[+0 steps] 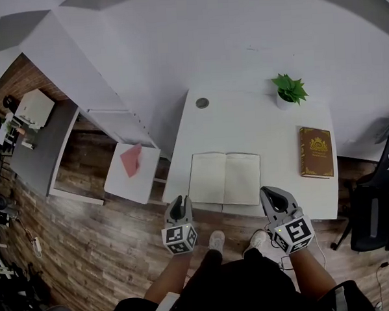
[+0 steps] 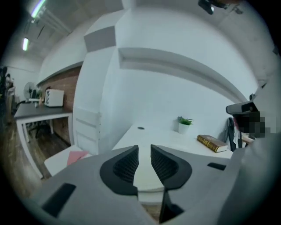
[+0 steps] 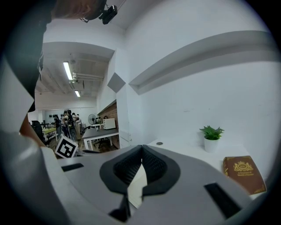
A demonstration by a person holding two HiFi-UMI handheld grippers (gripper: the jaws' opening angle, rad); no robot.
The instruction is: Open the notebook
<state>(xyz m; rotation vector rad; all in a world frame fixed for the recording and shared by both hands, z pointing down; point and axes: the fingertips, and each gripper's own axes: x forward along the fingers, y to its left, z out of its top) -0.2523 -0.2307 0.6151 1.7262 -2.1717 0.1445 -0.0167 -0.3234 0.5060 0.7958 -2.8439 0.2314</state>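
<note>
Two grippers, one notebook, four lesser items.

1. Notebook (image 1: 224, 178). It lies flat on the white surface (image 1: 245, 126) with both pale pages showing and the spine running away from you. The opening looks complete. At most you might still confirm that the pages stay down unaided.

2. Left gripper (image 1: 179, 203). You hold it just off the notebook's near left corner, clear of the page. Its jaws stand a little apart with nothing between them, and only the surface edge shows through the gap.

3. Right gripper (image 1: 269, 196). You hold it just beside the notebook's near right corner. Its jaws meet at the tips and grip neither page nor cover. The head view does not settle whether the tips touch the notebook.

4. Brown book (image 1: 316, 152). It is closed and lies to the right of the notebook, well apart from it. It appears to have no part in the task.

5. Potted plant (image 1: 288, 89). It stands upright beyond the notebook, to the right.

6. Round dark disc (image 1: 202, 103). It is set into the surface beyond the notebook, to the left. It is too small to identify.

7. Low white stand (image 1: 131, 172) with a red sheet (image 1: 131, 159). It sits left of the notebook, off the surface.

Balance: nothing obvious is left to do on the notebook, and neither of your grippers carries a load.
</note>
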